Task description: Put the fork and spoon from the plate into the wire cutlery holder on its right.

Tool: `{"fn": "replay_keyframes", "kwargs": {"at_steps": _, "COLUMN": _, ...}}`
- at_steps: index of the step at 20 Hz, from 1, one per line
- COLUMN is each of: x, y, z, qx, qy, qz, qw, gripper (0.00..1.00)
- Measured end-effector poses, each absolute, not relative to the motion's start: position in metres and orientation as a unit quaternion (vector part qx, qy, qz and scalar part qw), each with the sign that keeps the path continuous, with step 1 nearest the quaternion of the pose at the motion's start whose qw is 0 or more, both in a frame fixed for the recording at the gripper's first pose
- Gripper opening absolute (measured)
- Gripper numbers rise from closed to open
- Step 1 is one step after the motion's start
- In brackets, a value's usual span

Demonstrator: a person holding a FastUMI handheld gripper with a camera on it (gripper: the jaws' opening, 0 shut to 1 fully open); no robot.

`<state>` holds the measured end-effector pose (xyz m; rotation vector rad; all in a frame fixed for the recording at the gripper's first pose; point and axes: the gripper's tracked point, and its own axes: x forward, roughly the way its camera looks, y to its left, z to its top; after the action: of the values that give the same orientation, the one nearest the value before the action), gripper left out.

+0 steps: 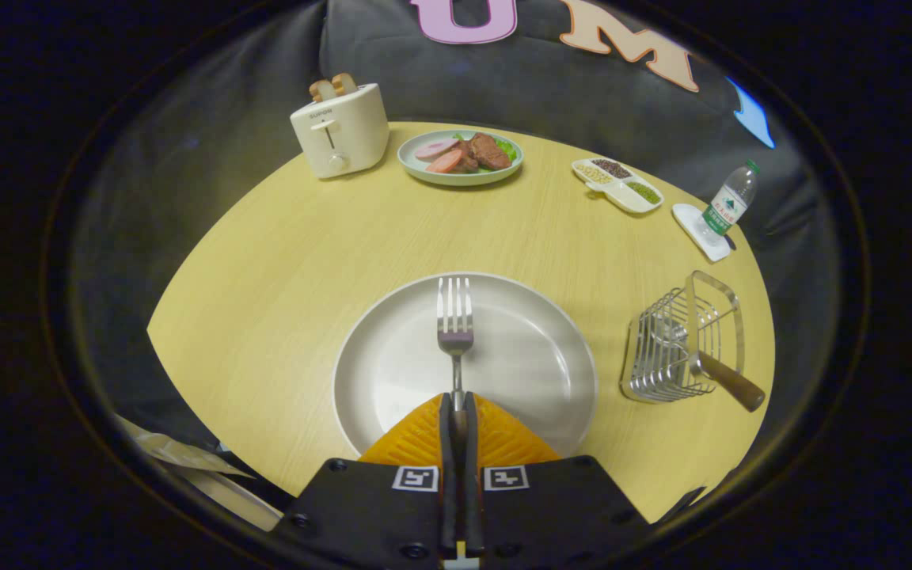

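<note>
Fork (pixel 454 328) first: its long axis runs straight ahead along the line of the gripper's fingers, tines pointing away toward the far side of the table and handle coming back toward the camera. The handle end sits between the two fingers of the gripper (pixel 457 405), which are drawn together and pressing on it from either side, so the claw is clamped on the fork's handle. The head and tines stick out just beyond the fingertips, over the middle of the large white plate (pixel 393 372); whether the fork still touches the plate or is lifted clear of it cannot be told from this angle. To the right of the plate, apart from it on the yellow wooden table (pixel 282 261), stands the wire cutlery holder (pixel 666 356), and a utensil with a wooden handle (pixel 729 381) already leans in it, the handle tilting out toward the near right. Whether that utensil is the spoon cannot be made out. Farther back stand a cream toaster (pixel 340 131) with bread in its slots, a plate of food (pixel 461 157), a divided dish (pixel 617 184) of grains, and a water bottle (pixel 729 202) on a white coaster (pixel 697 229).
</note>
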<state>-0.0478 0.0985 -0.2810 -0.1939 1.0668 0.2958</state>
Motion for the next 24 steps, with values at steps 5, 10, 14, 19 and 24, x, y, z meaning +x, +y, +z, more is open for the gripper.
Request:
{"fn": "replay_keyframes", "kwargs": {"at_steps": 5, "x": -0.043, "y": 0.092, "z": -0.263, "qx": -0.083, "qy": 0.499, "qz": 0.139, "qw": 0.852, "gripper": 0.07}}
{"fn": "replay_keyframes", "kwargs": {"at_steps": 10, "x": -0.036, "y": 0.087, "z": -0.245, "qx": -0.051, "qy": 0.498, "qz": 0.136, "qw": 0.855, "gripper": 0.07}}
{"fn": "replay_keyframes", "kwargs": {"at_steps": 14, "x": -0.027, "y": 0.072, "z": -0.229, "qx": -0.046, "qy": 0.493, "qz": 0.127, "qw": 0.859, "gripper": 0.07}}
{"fn": "replay_keyframes", "kwargs": {"at_steps": 19, "x": -0.013, "y": 0.05, "z": -0.21, "qx": -0.023, "qy": 0.49, "qz": 0.111, "qw": 0.864, "gripper": 0.07}}
{"fn": "replay_keyframes", "kwargs": {"at_steps": 24, "x": 0.0, "y": 0.023, "z": -0.198, "qx": -0.02, "qy": 0.485, "qz": 0.092, "qw": 0.869, "gripper": 0.07}}
